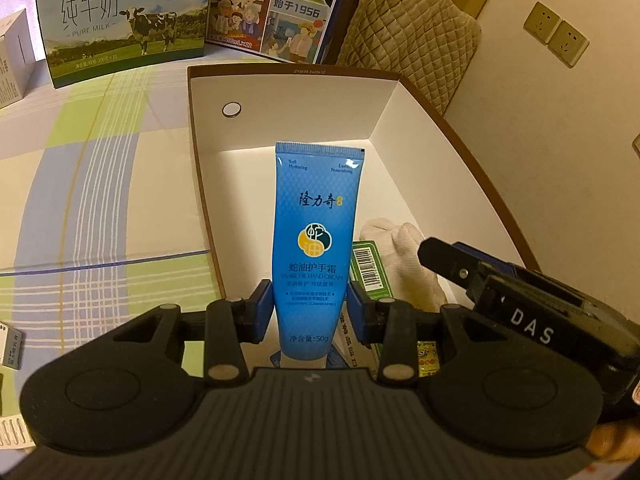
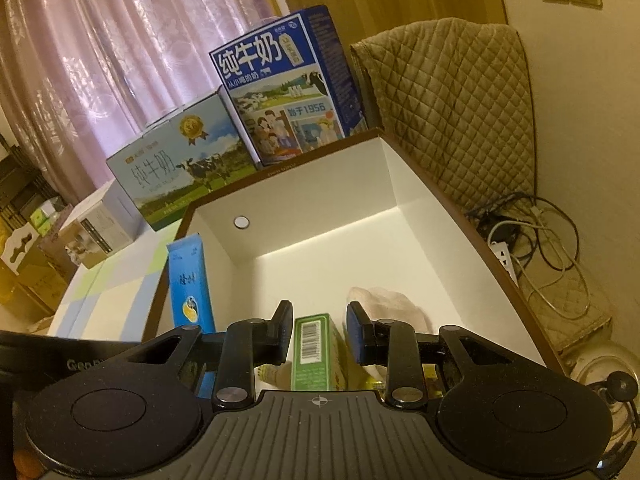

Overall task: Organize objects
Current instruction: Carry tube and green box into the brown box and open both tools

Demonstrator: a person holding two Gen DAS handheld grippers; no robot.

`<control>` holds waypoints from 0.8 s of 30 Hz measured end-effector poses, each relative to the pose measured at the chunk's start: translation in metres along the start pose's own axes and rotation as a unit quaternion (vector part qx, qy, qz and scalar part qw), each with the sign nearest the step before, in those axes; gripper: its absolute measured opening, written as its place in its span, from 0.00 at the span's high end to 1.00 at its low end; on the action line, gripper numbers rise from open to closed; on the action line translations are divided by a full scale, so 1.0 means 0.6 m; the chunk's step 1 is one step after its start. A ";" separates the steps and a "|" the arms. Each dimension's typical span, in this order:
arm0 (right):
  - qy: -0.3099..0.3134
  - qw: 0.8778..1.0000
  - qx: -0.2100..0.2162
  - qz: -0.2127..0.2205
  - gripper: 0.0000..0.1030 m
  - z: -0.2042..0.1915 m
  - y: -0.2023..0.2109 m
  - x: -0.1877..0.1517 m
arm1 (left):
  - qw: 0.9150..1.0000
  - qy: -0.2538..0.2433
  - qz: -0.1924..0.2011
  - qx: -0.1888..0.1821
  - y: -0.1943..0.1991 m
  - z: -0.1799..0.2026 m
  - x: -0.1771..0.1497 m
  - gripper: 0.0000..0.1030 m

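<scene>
My left gripper [image 1: 310, 308] is shut on a blue hand cream tube [image 1: 314, 236] and holds it upright over the open white box [image 1: 296, 96]. The tube also shows in the right wrist view [image 2: 190, 280] at the box's left wall. My right gripper [image 2: 318, 334] is open inside the box, its pads on either side of a small green carton [image 2: 316, 352] without touching it. The green carton [image 1: 370, 270] and a white cloth [image 1: 404, 248] lie on the box floor. The right gripper's body [image 1: 520, 304] reaches in from the right in the left wrist view.
Two milk cartons [image 1: 120, 20] [image 1: 276, 4] stand behind the box on a checked tablecloth [image 1: 92, 184]. A quilted cover [image 2: 452, 100] hangs at the back right. Cables and a power strip [image 2: 516, 248] lie right of the box. Small yellow packets [image 1: 428, 354] lie in the box.
</scene>
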State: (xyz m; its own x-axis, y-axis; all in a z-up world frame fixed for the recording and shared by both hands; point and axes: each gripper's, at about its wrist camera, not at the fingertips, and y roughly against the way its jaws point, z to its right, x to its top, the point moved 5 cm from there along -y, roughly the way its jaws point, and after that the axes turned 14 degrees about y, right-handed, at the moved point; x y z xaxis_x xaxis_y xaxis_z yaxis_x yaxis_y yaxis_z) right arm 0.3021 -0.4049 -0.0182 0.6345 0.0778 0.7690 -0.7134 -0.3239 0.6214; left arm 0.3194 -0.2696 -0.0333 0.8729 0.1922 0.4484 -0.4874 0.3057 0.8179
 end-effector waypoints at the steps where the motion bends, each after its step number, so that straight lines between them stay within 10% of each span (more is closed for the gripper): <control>1: 0.000 1.000 -0.001 0.000 0.74 0.001 0.000 -0.001 | 1.000 0.000 0.000 0.001 -0.001 0.000 0.000 0.67; 11: 0.007 1.000 -0.024 0.003 0.73 0.011 0.003 -0.003 | 1.000 -0.019 0.017 -0.002 -0.006 0.008 0.013 0.67; 24: 0.050 0.997 -0.044 0.024 0.47 -0.016 0.054 -0.012 | 0.995 -0.080 0.062 0.006 0.035 0.018 0.009 0.30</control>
State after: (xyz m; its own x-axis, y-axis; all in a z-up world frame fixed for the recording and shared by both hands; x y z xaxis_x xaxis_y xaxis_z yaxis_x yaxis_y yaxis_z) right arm 0.2715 -0.4068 -0.0017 0.5697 0.1603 0.8061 -0.7682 -0.2449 0.5916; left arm 0.3143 -0.2723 -0.0099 0.7990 0.0765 0.5965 -0.5917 0.2774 0.7570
